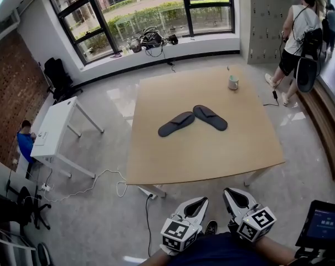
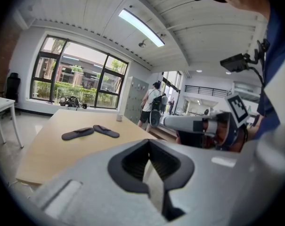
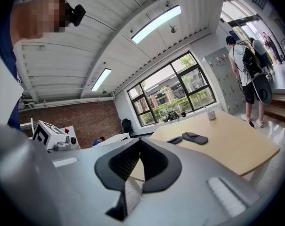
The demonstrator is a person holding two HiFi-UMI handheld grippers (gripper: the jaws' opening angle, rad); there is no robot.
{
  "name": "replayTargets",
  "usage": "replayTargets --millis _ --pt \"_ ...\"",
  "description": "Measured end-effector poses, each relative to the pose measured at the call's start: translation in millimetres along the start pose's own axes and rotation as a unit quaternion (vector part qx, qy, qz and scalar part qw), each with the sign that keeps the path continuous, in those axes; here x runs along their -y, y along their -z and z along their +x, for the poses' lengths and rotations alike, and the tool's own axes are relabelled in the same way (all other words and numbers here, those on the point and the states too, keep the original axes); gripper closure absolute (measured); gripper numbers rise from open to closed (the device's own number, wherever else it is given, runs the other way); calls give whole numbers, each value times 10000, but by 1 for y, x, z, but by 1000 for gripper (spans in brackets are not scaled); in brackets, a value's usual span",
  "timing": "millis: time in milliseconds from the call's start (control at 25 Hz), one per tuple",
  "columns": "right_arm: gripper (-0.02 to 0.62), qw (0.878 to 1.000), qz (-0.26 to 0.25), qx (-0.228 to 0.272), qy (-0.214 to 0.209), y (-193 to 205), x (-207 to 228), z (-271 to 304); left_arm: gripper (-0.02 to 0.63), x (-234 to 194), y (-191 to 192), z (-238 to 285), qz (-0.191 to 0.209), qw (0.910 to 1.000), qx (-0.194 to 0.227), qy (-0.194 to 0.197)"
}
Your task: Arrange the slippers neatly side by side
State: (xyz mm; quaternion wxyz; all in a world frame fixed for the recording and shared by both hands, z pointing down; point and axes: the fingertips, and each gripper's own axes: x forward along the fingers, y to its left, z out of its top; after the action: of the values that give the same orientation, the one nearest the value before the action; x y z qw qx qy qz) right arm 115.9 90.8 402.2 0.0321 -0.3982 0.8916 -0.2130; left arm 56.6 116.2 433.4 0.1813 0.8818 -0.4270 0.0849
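Two dark slippers lie on the wooden table (image 1: 211, 159), toes touching in an upside-down V: the left slipper (image 1: 176, 123) and the right slipper (image 1: 210, 117). Both grippers hang short of the table's near edge, well away from the slippers. My left gripper (image 1: 199, 202) and my right gripper (image 1: 231, 193) are shut and hold nothing. The left gripper view shows its closed jaws (image 2: 149, 142), with the slippers (image 2: 77, 133) (image 2: 106, 131) far ahead. In the right gripper view the closed jaws (image 3: 140, 142) point toward the same pair (image 3: 175, 140) (image 3: 195, 138).
A mug (image 1: 233, 82) stands on the table's far right part. A white desk (image 1: 53, 129) is at the left, and cables (image 1: 95, 184) trail on the floor. A person (image 1: 297, 32) stands at the back right by a bench (image 1: 322, 126). A screen (image 1: 325, 226) sits at the bottom right.
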Motion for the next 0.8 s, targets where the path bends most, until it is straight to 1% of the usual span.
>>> replayTargets --millis 160,400,560,720,800 --pt "584 10000 74 -29 -25 -8 14 10 601 -10 -5 11 -13 9999 12 -127" --pt "584 9997 103 -180 -113 -2 28 34 601 -30 -7 29 -167 9995 -48 -245" --pt "584 9997 136 -203 -7 -5 36 49 601 -44 -10 39 -135 9998 -66 -162" --pt "584 9996 149 -234 113 -14 40 69 601 -61 -24 47 -135 9999 -61 -34" --pt "584 9995 161 -230 161 -18 53 83 601 -72 -30 62 -113 9999 -52 30"
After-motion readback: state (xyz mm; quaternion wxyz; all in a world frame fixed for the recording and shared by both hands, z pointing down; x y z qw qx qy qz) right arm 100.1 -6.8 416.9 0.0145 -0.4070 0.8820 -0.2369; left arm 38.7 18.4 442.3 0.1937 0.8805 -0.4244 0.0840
